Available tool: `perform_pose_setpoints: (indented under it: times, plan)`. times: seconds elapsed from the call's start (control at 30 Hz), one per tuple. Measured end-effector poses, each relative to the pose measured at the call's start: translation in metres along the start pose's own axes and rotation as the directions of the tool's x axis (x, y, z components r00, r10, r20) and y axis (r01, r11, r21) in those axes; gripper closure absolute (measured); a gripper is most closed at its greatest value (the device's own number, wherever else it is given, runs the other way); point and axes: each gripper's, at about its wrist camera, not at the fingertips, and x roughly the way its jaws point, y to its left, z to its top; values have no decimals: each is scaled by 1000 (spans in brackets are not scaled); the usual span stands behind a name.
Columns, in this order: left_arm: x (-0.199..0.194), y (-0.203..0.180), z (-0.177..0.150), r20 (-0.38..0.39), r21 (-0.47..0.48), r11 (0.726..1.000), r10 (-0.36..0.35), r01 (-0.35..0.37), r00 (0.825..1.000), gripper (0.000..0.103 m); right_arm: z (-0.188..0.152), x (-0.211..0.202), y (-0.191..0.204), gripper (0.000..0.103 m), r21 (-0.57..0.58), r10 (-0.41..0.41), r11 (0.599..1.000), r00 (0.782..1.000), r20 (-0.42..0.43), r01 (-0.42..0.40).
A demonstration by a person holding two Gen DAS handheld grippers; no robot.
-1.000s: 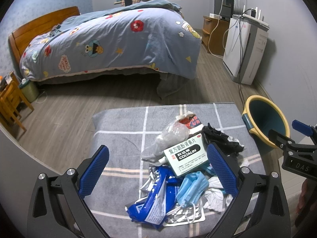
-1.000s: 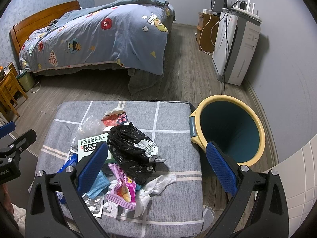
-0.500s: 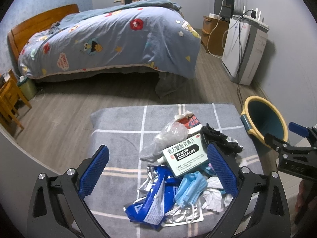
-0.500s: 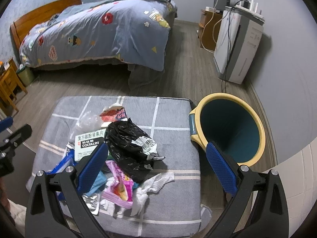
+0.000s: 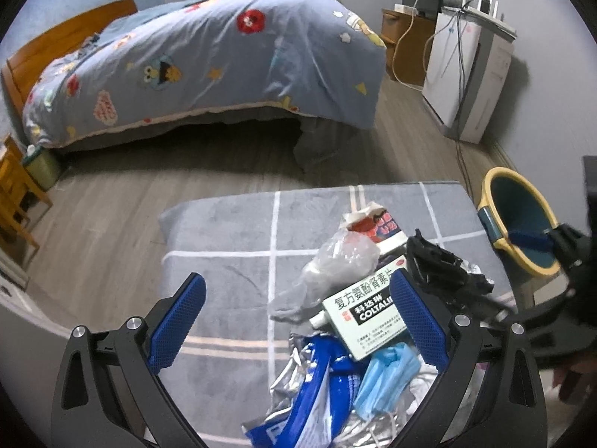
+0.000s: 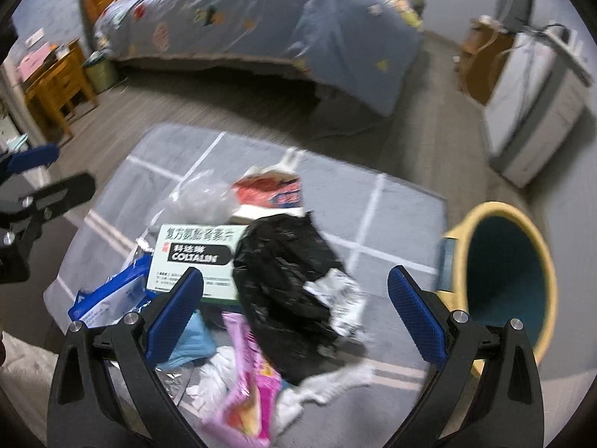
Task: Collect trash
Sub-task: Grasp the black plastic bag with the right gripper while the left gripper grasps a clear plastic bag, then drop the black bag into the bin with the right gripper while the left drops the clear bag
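A pile of trash lies on a grey checked cushion [image 5: 231, 231]: a white medicine box [image 5: 363, 317], a clear plastic bag [image 5: 335, 265], a black plastic bag [image 6: 287, 280], a blue pouch [image 5: 317, 388], a blue face mask [image 5: 388, 380], a pink wrapper [image 6: 250, 384] and white tissue [image 6: 328, 384]. My left gripper [image 5: 296, 321] is open above the pile's left part. My right gripper [image 6: 294, 310] is open right over the black bag. A yellow-rimmed teal bin [image 6: 507, 280] stands to the right of the cushion.
A bed with a blue patterned duvet [image 5: 224, 56] fills the far side. A white appliance with cables [image 5: 470, 86] stands at the right wall. Wooden furniture [image 6: 56, 86] is at the left. Grey wood floor [image 5: 112, 201] surrounds the cushion [image 6: 391, 224].
My right gripper has moved left and down toward the black bag, and its view is blurred by the motion. My left gripper has shifted slightly left and closer to the pile.
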Motion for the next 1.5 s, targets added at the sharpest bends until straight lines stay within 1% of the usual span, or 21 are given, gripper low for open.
perform_pose_setpoints:
  times: [0.03, 0.13, 0.2, 0.27, 0.3, 0.33, 0.37, 0.4, 0.47, 0.5, 0.63, 0.67, 0.7, 0.73, 0.8, 0.9, 0.97, 1.1, 1.23, 1.37, 1.5]
  plan:
    - [4, 1, 2, -3, 1, 1000, -5, 5, 1000, 5, 0, 7, 1, 14, -6, 5, 1000, 1000, -18, -5]
    - [16, 1, 6, -14, 4, 999, -33, 33, 999, 6, -1, 22, -1, 35, 9, 6, 1000, 998, -65, -6]
    - [28, -1, 9, -28, 8, 999, -51, 51, 998, 7, -2, 30, -8, 67, 58, 43, 998, 994, -101, -37]
    - [40, -4, 11, -45, 16, 997, -74, 75, 996, 8, -3, 30, -13, 82, 92, 73, 994, 991, -115, -63]
    - [44, -7, 12, -50, 23, 996, -79, 81, 996, 10, -2, 28, -15, 86, 103, 80, 992, 990, -113, -69]
    - [50, -10, 13, -54, 33, 995, -88, 90, 995, 12, 0, 24, -16, 87, 109, 80, 992, 991, -105, -68]
    - [56, -11, 15, -63, 37, 994, -98, 100, 993, 20, 0, 20, -18, 88, 116, 78, 991, 992, -100, -66]
    - [65, -13, 16, -85, 32, 992, -116, 119, 990, 30, 2, 16, -22, 89, 134, 83, 988, 992, -93, -71]
    - [80, -15, 17, -119, 22, 989, -142, 145, 983, 38, 2, 10, -27, 89, 161, 91, 984, 992, -87, -76]
    - [88, -17, 16, -133, 32, 988, -145, 151, 980, 42, 3, 7, -31, 90, 170, 89, 983, 992, -84, -74]
    - [108, -30, 13, -170, 92, 981, -151, 169, 974, 47, 6, 7, -40, 90, 187, 90, 980, 993, -77, -74]
    - [112, -32, 13, -181, 100, 979, -157, 176, 971, 54, 6, 7, -42, 91, 193, 96, 978, 992, -76, -80]
    - [115, -34, 12, -192, 107, 978, -156, 179, 969, 59, 7, 8, -44, 91, 199, 105, 976, 992, -76, -88]
    - [117, -36, 12, -192, 111, 978, -151, 174, 970, 62, 6, 9, -45, 91, 200, 105, 976, 992, -76, -88]
    - [117, -36, 13, -190, 117, 979, -145, 169, 971, 70, 7, 8, -47, 91, 198, 105, 976, 991, -77, -88]
    - [114, -32, 15, -186, 124, 979, -135, 160, 973, 79, 8, 4, -47, 91, 200, 113, 975, 991, -71, -97]
    - [110, -30, 17, -178, 126, 980, -129, 152, 976, 79, 10, -1, -48, 91, 194, 107, 977, 992, -61, -93]
    - [87, -27, 26, -123, 143, 981, -111, 128, 986, 81, 16, -15, -51, 91, 194, 102, 976, 995, -25, -95]
    - [53, -35, 45, -34, 173, 978, -114, 118, 993, 80, 21, -40, -63, 91, 214, 77, 973, 997, 27, -81]
    - [23, -58, 68, 25, 203, 968, -154, 145, 988, 80, 26, -71, -89, 91, 250, 40, 966, 995, 91, -62]
    - [6, -93, 87, 47, 245, 953, -197, 180, 979, 80, 25, -96, -129, 91, 294, -3, 955, 992, 124, -34]
